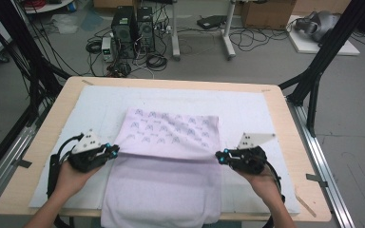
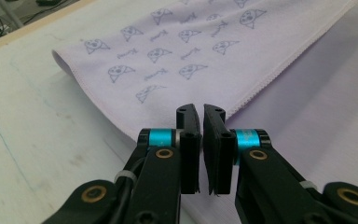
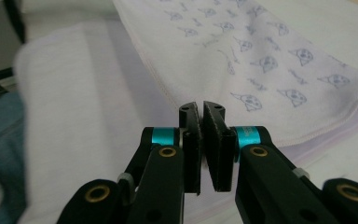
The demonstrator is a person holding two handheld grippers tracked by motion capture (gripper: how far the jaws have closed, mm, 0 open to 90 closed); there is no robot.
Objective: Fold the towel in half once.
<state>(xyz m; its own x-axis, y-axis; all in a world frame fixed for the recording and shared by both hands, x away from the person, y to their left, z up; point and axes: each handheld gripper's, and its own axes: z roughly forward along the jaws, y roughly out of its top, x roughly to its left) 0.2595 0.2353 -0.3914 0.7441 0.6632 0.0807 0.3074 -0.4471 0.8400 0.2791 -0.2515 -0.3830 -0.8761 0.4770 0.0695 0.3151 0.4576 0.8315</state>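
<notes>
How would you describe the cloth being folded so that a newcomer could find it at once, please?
On the wooden table lies a white mat, and in its middle the lilac towel, its near end hanging over the table's front edge. Its far part is folded toward the person, showing small printed figures, between the left gripper and right gripper.

Towel's (image 1: 161, 190) near edge apparently overhangs, cut off.

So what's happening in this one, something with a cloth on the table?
A person is folding a pale lilac towel printed with small cartoon motifs, on a white mat over a wooden table. The far half is folded toward the person, printed side up. The left gripper and right gripper sit at the two ends of the folded-over edge, jaws shut, with no cloth visibly pinched between them.
</notes>
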